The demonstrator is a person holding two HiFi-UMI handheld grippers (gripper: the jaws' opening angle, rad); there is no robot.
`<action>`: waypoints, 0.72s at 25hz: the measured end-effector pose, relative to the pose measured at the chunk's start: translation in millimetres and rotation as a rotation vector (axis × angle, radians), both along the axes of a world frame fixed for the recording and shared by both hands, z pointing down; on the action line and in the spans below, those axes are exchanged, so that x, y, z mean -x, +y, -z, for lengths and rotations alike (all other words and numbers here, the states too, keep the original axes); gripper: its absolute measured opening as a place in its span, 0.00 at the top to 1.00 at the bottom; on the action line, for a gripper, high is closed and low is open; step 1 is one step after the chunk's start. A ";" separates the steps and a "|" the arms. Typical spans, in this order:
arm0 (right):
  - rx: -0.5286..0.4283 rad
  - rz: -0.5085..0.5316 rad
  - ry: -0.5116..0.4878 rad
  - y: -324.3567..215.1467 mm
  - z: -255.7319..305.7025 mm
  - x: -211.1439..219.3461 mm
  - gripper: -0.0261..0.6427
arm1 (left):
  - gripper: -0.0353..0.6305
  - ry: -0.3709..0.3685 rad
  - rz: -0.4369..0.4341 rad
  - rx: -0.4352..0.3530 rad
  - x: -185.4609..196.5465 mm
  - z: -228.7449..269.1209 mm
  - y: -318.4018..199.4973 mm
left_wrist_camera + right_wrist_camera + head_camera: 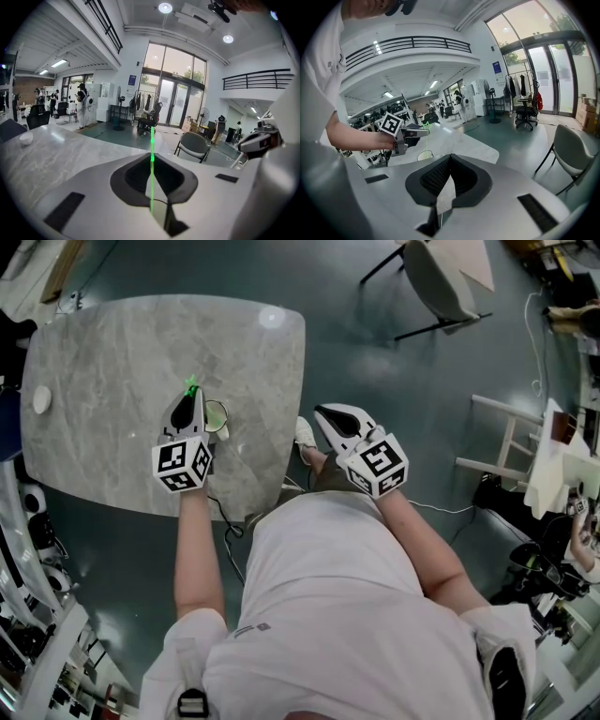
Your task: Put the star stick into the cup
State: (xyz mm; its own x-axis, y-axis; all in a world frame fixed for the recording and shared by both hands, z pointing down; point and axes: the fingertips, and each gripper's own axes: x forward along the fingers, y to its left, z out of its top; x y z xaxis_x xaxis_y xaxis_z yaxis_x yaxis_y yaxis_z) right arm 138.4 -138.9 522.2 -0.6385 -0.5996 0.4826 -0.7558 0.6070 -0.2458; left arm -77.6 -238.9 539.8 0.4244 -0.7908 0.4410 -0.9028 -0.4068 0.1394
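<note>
The star stick (191,387) is a thin bright green rod with a star at its far end. My left gripper (190,399) is shut on it above the grey marble table (112,362). In the left gripper view the star stick (151,154) runs straight up between the closed jaws of the left gripper (151,165). A clear cup (217,416) stands upright on the table just right of that gripper; the cup (424,155) sits below the left gripper (412,133) and the star (425,124). My right gripper (325,413) hangs off the table's right edge, shut and empty, also seen as the right gripper (450,157).
A small white dish (41,399) lies near the table's left edge. A grey chair (436,282) stands on the floor beyond the table's right side, and the person's shoe (305,434) is by the table's edge. Cables run under the near edge.
</note>
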 end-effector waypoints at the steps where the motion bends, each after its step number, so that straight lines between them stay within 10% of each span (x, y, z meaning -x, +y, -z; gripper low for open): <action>1: 0.001 -0.002 0.000 -0.2 -0.1 -0.6 0.94 | 0.92 -0.003 0.000 0.001 0.2 -0.6 -1.3; 18: 0.004 -0.025 0.000 -4.7 -1.8 -1.8 0.94 | 0.92 -0.034 0.012 0.032 8.8 -11.3 -15.8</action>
